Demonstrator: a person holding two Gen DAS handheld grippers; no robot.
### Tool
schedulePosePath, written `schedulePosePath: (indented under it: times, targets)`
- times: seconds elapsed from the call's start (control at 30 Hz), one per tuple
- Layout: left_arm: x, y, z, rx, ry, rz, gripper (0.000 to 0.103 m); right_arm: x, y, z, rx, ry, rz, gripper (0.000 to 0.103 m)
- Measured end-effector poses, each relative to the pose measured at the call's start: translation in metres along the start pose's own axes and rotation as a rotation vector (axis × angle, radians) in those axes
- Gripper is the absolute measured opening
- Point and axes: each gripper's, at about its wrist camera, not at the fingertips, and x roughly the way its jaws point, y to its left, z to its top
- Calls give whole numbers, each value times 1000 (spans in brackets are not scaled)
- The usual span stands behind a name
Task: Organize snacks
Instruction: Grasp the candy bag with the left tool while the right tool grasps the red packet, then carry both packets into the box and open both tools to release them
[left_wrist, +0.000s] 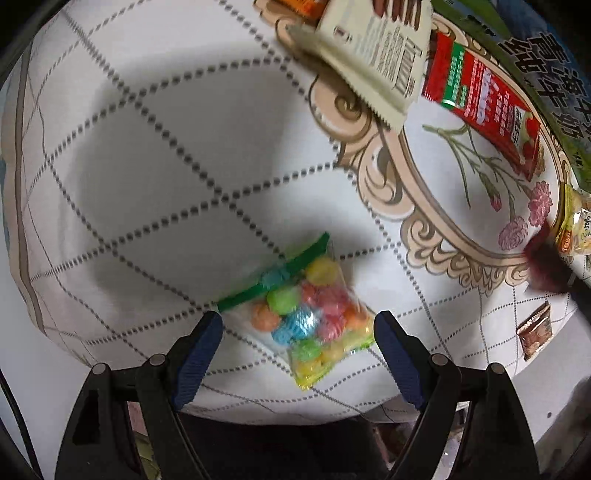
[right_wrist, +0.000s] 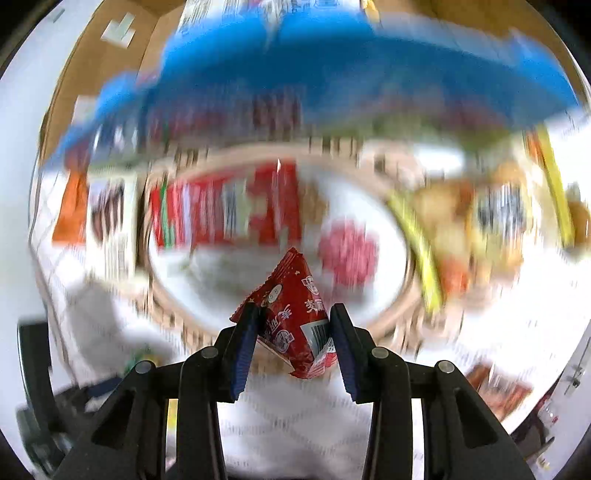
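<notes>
two hands working the snack pile at once

the left tongs (left_wrist: 299, 321) are hanging over the surface (left_wrist: 147, 155) with their jaws spread wide, and a clear bag of coloured candies (left_wrist: 306, 314) is lying flat between the blue pads (left_wrist: 201, 354), not being pinched by either. it's looking like a line-up for a grab, jaws straddling the bag's width so they can close across it. over on the right, the right tongs (right_wrist: 293, 332) are squeezing in on a small red packet (right_wrist: 295, 325), pads pressing its sides, the packet sticking out past the tips and pointing down at the tablecloth's oval. that view is blurring heavily, so the far snacks are hard to read. a cardboard box (right_wrist: 110, 55) is sitting at the top edge, with a blue bag (right_wrist: 332, 66) blurring across it; whether the bag is inside the box, can't tell. loose on the surface are a cream packet (left_wrist: 373, 51) and a red carton (left_wrist: 480, 107).
</notes>
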Motion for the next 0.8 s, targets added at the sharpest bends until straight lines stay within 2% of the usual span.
schedulePosePath:
  times: [0.13, 0.3, 0.4, 0.43, 0.5, 0.63, 0.8]
  targets:
    - [17, 1, -6, -37, 44, -18, 84, 22, -9, -52, 44, 79, 20, 43]
    - [34, -4, -5, -58, 52, 5, 84, 45, -21, -77, 97, 107, 8, 43]
    - [37, -8, -5, -55, 20, 18, 83, 52, -21, -81, 115, 107, 5, 43]
    - [38, -11, -5, -45, 4, 30, 76, 55, -20, -81, 122, 105, 4, 43]
    - [37, -16, -10, -15, -26, 52, 68, 56, -23, -84, 130, 98, 0, 42]
    - [35, -29, -22, 50, -64, 97, 60, 61, -13, -102, 112, 90, -14, 42]
    - [30, -44, -39, 152, -117, 167, 58, 59, -4, -108, 107, 99, -7, 41]
